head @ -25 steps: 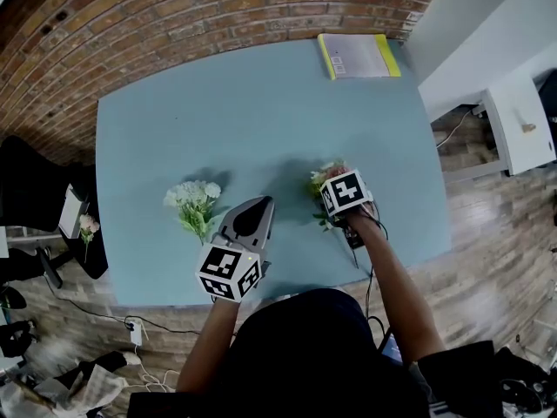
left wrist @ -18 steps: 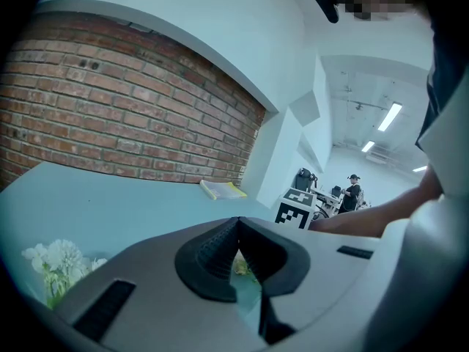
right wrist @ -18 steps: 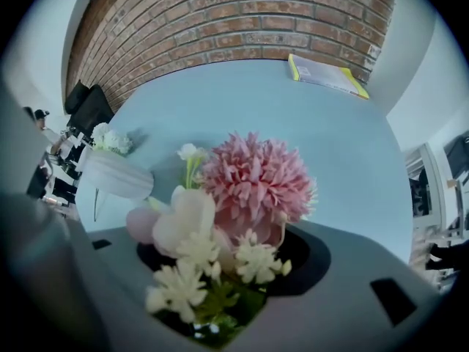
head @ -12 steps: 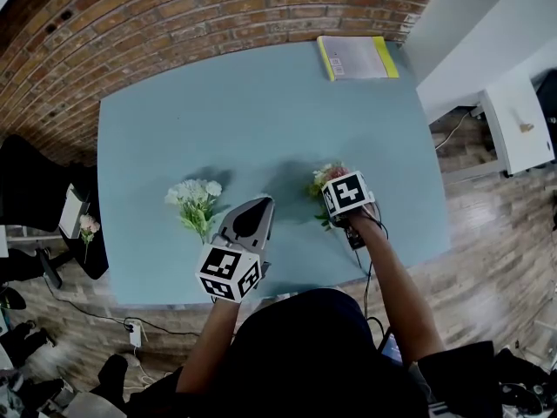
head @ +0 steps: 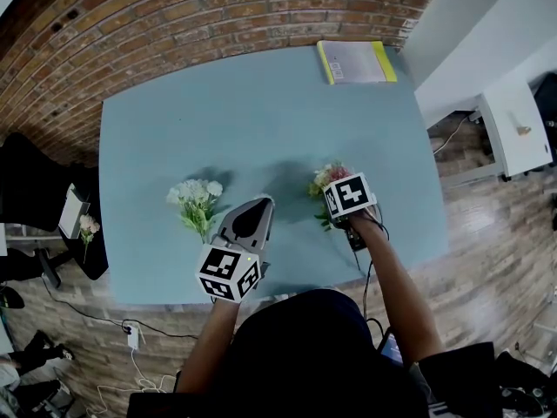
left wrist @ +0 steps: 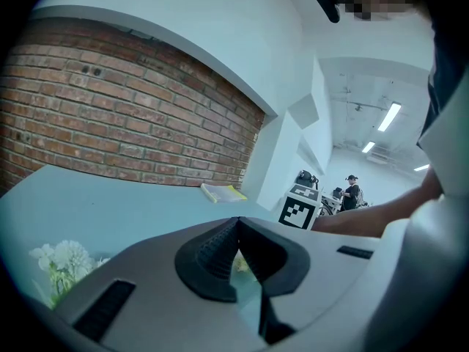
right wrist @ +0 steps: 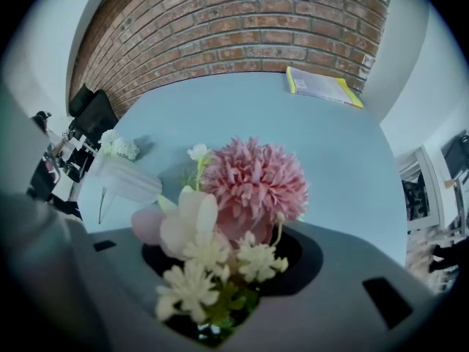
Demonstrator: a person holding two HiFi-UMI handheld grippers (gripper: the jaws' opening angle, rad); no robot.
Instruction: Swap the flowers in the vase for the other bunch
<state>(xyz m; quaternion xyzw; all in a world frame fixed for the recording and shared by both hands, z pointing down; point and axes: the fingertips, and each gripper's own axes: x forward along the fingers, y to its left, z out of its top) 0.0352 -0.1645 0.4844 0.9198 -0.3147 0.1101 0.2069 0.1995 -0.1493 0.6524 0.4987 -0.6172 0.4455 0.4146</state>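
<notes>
Two bunches on the table (head: 261,111), a booklet (head: 357,61) at its far right corner.
The left bunch (head: 195,200) lies near the near edge, toward the left side. The right bunch (head: 324,181) stands well apart from it toward the right side, under the right hand-held gripper (head: 346,200), between jaws that have just been closing on its stems. The left hand-held gripper (head: 259,203) sits between the two bunches, just beside the left one, over the near edge.

Stems of the pink bunch (right wrist: 253,185) vanish between the just-closing jaws of the right tool (right wrist: 234,284); the person's torso (head: 300,355) hides part of the near edge of the table (head: 261,103).
</notes>
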